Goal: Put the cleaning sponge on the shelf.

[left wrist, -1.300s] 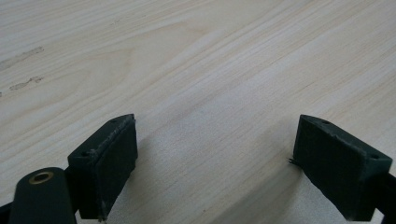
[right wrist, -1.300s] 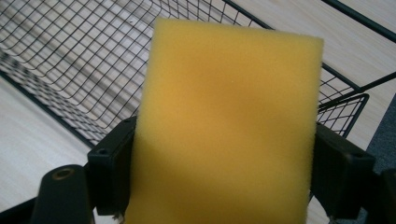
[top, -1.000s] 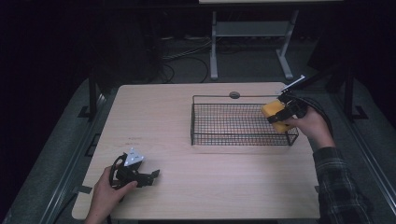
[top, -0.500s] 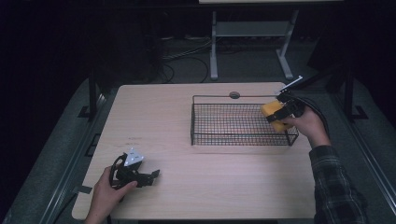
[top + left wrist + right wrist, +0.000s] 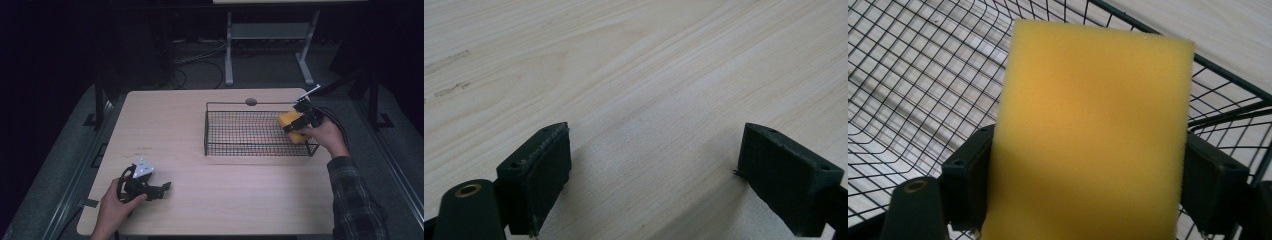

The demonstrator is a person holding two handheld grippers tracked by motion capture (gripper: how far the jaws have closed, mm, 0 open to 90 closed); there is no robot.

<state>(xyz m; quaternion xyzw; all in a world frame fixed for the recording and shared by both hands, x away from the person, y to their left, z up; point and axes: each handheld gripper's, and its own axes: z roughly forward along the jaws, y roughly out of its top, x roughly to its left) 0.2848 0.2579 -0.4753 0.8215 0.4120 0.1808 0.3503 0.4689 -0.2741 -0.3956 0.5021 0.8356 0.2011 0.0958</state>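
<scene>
The right gripper (image 5: 296, 123) has its fingers (image 5: 968, 175) clenched on a yellow sponge (image 5: 1088, 135) over the wire basket (image 5: 250, 150). The left gripper (image 5: 159, 188) rests released on bare tabletop (image 5: 634, 90).

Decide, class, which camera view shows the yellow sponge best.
The right gripper view: the sponge is large between the jaws, over the wire basket. The high view shows it small at the basket's right end, partly covered by the right gripper. The left gripper view looks at the table.
</scene>
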